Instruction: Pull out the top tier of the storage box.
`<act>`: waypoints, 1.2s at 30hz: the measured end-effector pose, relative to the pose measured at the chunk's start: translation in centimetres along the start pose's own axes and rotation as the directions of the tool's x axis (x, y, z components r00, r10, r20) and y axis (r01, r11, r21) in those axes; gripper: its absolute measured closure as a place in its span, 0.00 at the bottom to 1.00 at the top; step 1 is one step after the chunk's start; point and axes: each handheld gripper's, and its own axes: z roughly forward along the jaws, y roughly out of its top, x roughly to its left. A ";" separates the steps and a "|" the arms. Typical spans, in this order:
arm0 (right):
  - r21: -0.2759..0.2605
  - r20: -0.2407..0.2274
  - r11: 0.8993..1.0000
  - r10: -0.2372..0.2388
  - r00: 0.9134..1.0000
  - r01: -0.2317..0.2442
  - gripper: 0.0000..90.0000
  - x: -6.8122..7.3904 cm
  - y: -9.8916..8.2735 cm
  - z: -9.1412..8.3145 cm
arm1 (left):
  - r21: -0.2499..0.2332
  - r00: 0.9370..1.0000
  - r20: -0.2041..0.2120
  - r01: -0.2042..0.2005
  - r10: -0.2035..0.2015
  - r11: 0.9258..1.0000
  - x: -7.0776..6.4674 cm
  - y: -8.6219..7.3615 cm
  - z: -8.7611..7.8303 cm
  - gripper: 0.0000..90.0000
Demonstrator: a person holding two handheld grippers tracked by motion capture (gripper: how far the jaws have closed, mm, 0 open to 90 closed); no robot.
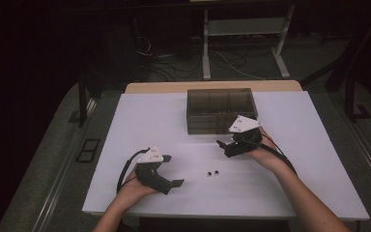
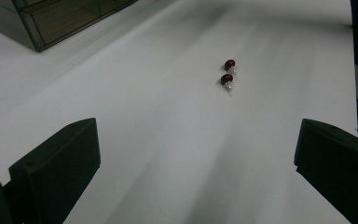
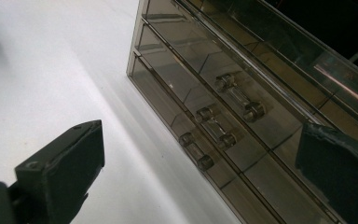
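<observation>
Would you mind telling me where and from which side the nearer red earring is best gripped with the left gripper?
Probably the round red head of the nearer earring, from above. It lies on its side on the white table, its thin silver post pointing away from the other earring. The left gripper has its jaws open; closing them across the head should avoid the post.
</observation>
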 end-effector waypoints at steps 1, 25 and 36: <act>-0.001 0.002 1.000 -0.002 1.000 0.002 0.01 0.0 0.0 0.0 | -0.001 1.000 0.000 0.001 -0.001 1.000 0.0 0.0 0.0 0.00; 0.011 0.075 0.996 -0.092 0.993 0.091 0.01 0.6 0.0 -0.2 | 0.002 1.000 -0.001 0.008 -0.008 1.000 0.0 0.0 0.0 0.00; 0.022 0.104 0.990 -0.142 0.984 0.141 0.01 0.8 0.0 -0.1 | -0.001 1.000 -0.002 0.012 -0.012 1.000 0.0 0.0 0.0 0.00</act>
